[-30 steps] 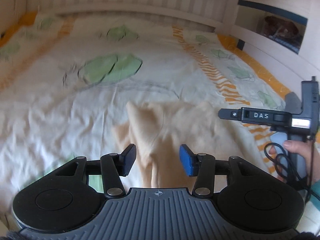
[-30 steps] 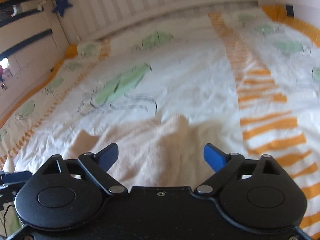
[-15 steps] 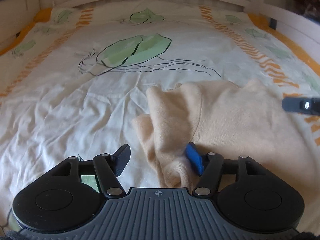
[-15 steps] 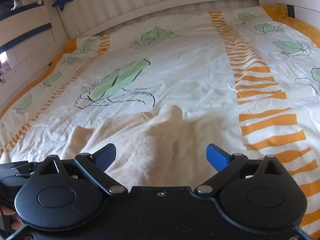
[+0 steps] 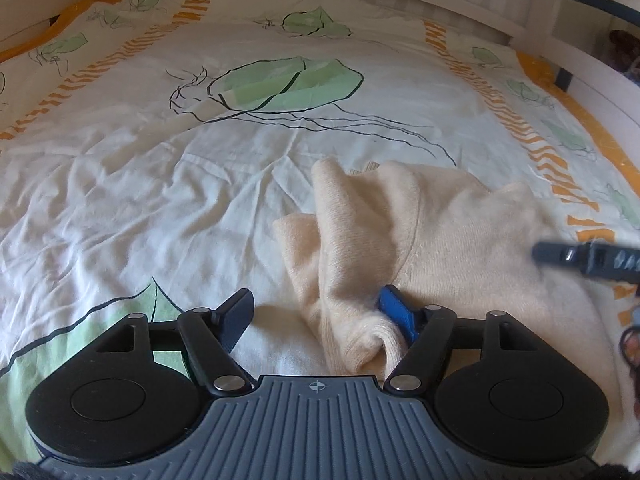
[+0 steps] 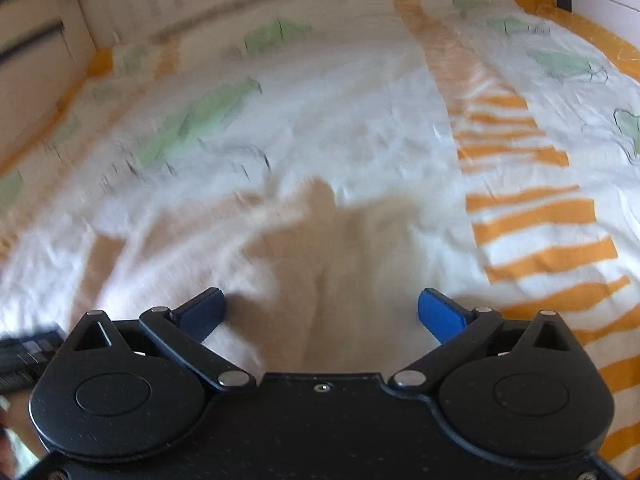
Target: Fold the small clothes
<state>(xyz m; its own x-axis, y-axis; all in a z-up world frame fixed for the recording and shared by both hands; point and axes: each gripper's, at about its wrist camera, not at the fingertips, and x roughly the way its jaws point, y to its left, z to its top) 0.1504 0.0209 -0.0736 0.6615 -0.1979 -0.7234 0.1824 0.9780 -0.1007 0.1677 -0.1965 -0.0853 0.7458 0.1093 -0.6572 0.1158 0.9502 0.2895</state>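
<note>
Both grippers have sunk toward the bed [image 5: 168, 208], jaws just spreading, so the peach garment [image 5: 440, 240] lies crumpled and released there, a fold resting against the left gripper [image 5: 316, 314], the right gripper [image 6: 322, 312] wide over it, folding barely begun.

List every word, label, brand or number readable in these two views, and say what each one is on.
No text reads cleanly in either view.
Right gripper, seen from the left wrist: pale lettering on its dark bar, too blurred to read.
Left gripper: a small crosshair mark on its grey ribbed body, no letters.
Bedsheet and beige garment: leaf drawings and orange stripes only, no writing.
</note>
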